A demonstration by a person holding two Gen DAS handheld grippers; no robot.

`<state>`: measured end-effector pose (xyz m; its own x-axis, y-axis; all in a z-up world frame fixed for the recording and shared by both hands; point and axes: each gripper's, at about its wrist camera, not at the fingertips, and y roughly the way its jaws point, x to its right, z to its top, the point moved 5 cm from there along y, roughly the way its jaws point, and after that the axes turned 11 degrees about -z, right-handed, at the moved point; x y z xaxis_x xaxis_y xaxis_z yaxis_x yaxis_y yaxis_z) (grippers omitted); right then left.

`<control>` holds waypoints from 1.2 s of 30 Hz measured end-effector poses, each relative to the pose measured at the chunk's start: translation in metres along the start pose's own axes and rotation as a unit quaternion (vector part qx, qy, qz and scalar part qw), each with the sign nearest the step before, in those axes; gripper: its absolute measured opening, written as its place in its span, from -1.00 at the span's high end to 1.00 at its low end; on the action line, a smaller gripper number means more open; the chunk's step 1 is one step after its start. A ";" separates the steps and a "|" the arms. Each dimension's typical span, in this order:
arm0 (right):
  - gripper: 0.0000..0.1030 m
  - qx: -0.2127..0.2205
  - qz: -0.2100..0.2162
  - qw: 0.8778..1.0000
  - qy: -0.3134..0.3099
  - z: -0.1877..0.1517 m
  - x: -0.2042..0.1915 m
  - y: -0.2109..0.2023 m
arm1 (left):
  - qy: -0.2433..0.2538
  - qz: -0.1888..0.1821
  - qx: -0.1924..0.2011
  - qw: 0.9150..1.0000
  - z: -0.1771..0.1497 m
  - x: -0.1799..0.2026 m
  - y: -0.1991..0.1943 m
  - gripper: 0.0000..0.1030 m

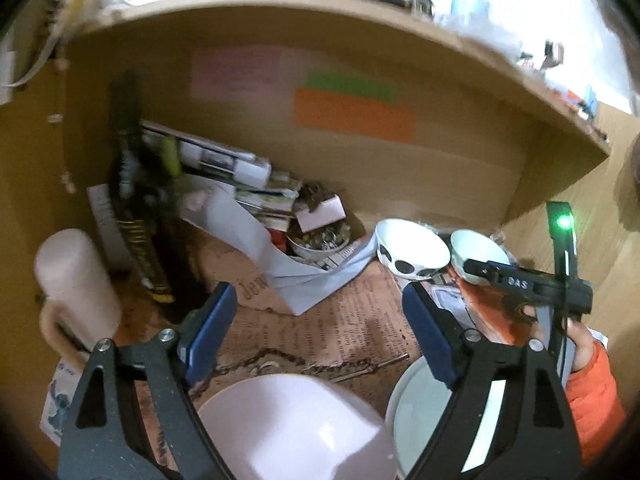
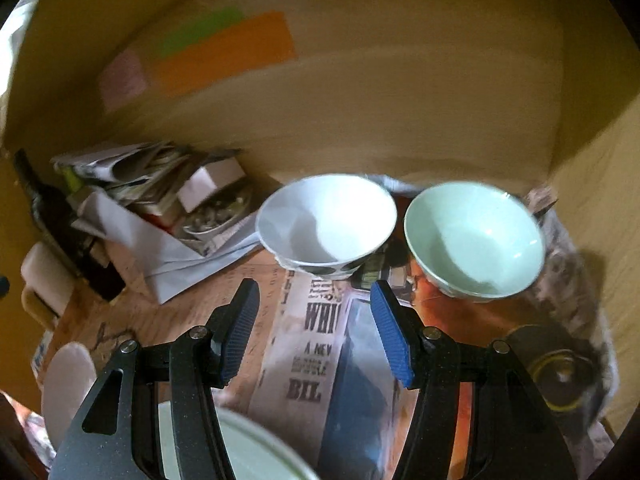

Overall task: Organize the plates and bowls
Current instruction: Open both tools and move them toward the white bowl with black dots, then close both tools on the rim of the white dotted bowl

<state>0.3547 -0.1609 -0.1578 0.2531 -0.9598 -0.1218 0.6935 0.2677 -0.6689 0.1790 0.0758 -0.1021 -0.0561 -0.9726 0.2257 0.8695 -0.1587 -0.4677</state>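
My left gripper is open with nothing between its blue pads. It hangs above the newspaper-covered desk. Just under it sit a pale pink bowl and, to its right, a white plate. Farther back stand a white bowl with black spots and a pale green bowl. My right gripper is open too and empty. It points at the gap between the spotted bowl and the green bowl. The plate's rim shows at that view's bottom edge.
A pink mug, a dark bottle, a heap of papers and a small bowl of odds and ends crowd the back left. A chain lies on the newspaper. A shelf board overhangs. A round dark lid lies at right.
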 end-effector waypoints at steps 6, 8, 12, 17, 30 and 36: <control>-0.05 -0.034 0.007 0.999 0.037 0.014 0.013 0.039 | 0.018 0.015 -0.034 0.999 0.010 0.003 0.043 -0.66; -0.05 -0.049 0.007 0.998 0.046 0.018 0.015 0.052 | 0.017 0.013 -0.048 0.999 0.012 0.002 0.057 -0.66; 0.03 -0.074 0.003 0.996 0.052 0.019 0.016 0.074 | 0.014 0.008 -0.067 0.998 0.013 0.000 0.076 -0.66; 0.19 -0.095 -0.009 0.994 0.053 0.015 0.013 0.095 | 0.022 0.006 -0.088 0.996 0.012 -0.001 0.097 -0.66; 0.56 -0.118 0.036 0.992 0.014 -0.007 0.010 0.067 | 0.002 -0.017 -0.157 0.987 0.014 -0.005 0.151 -0.66; 0.58 -0.132 0.092 0.987 -0.009 -0.030 -0.007 0.040 | 0.002 -0.001 -0.181 0.983 0.012 -0.007 0.169 -0.66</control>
<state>0.3605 -0.1457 -0.2062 0.3721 -0.8944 -0.2483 0.4358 0.4045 -0.8041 0.3323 0.0584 -0.1722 -0.0612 -0.9728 0.2234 0.6372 -0.2104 -0.7414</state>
